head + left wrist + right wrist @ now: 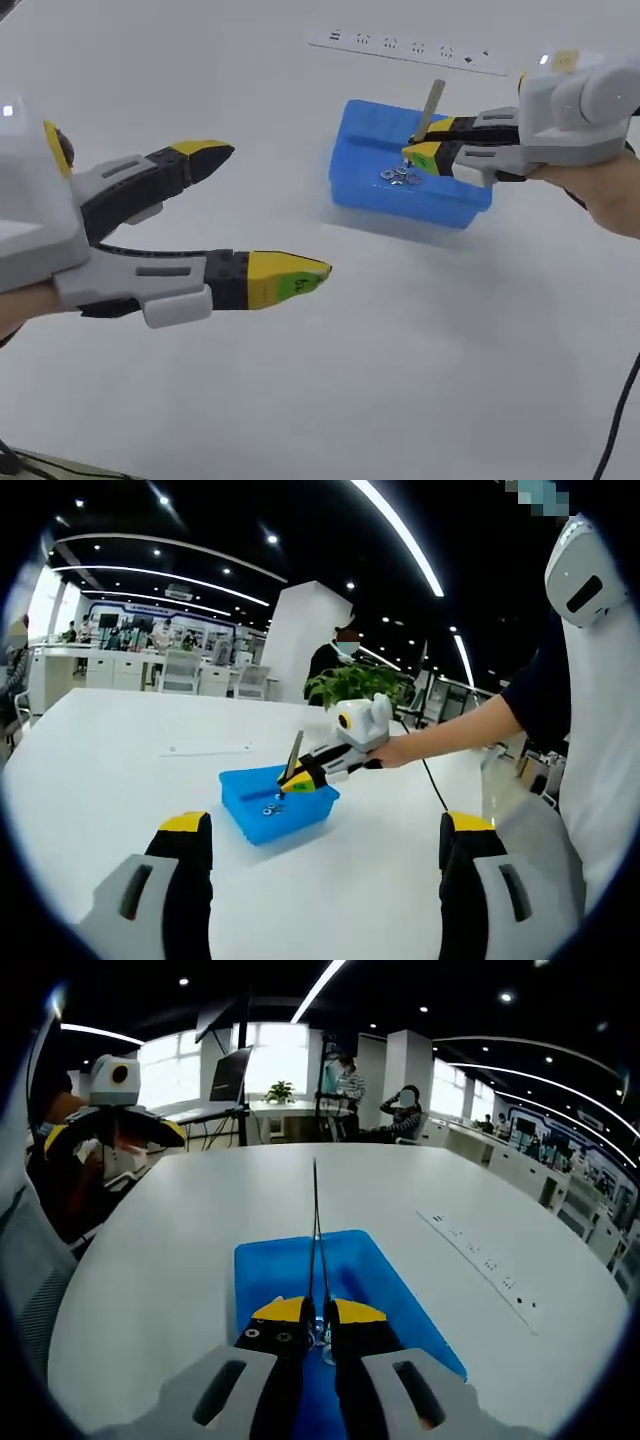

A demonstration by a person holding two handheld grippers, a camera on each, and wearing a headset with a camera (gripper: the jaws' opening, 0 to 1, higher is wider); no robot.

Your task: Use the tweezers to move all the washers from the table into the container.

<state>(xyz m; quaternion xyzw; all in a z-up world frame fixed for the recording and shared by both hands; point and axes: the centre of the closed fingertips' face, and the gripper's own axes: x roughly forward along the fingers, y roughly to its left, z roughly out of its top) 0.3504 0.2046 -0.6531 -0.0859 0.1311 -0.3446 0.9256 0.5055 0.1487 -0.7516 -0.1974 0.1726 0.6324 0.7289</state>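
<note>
Right gripper (428, 142) was over the blue container (440, 205) — fingers clenched on the tweezers (433, 105), one end sticking up past them. A small cluster of washers (400, 176) lay inside the container, just below those fingers; too small to count, and the tweezers' lower end seemed hidden there. Left gripper (272, 210) hung above the white counter (400, 350), well apart from the container — fingers released, spread wide.

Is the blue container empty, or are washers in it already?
Not empty: a cluster of washers lies on the floor of the container, by the right gripper shut on the tweezers.
</note>
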